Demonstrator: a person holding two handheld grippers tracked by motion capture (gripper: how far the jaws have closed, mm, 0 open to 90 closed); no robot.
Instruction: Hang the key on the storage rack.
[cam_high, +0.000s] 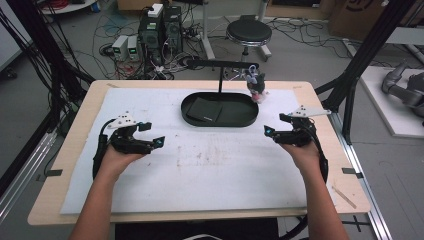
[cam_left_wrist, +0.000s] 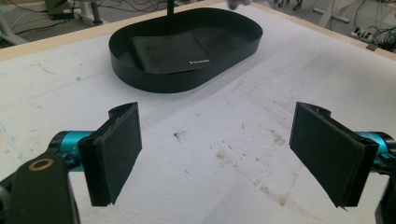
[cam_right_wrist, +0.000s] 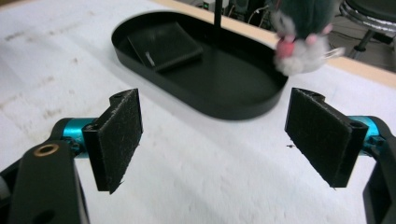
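A black oval tray (cam_high: 192, 116) (cam_left_wrist: 159, 79) (cam_right_wrist: 233, 109) stands at the back middle of the white mat, with a thin post rising from it to a crossbar (cam_high: 220, 64). A flat black wallet (cam_high: 202, 110) (cam_left_wrist: 170, 52) (cam_right_wrist: 163, 44) lies in the tray's left half. A small plush toy (cam_high: 256, 86) (cam_right_wrist: 301, 35) hangs from the bar's right end, over the tray's right rim. My left gripper (cam_high: 151, 134) (cam_left_wrist: 217, 156) is held open over the mat's left part, empty. Over the mat's right part, my right gripper (cam_high: 274, 128) (cam_right_wrist: 215, 140) is open and empty too.
The white mat (cam_high: 210, 165) covers most of the wooden table (cam_high: 80, 120). A black frame post (cam_high: 360, 65) stands at the table's back right corner. Beyond the far edge are a round stool (cam_high: 248, 32), computer boxes (cam_high: 160, 30) and loose cables on the floor.
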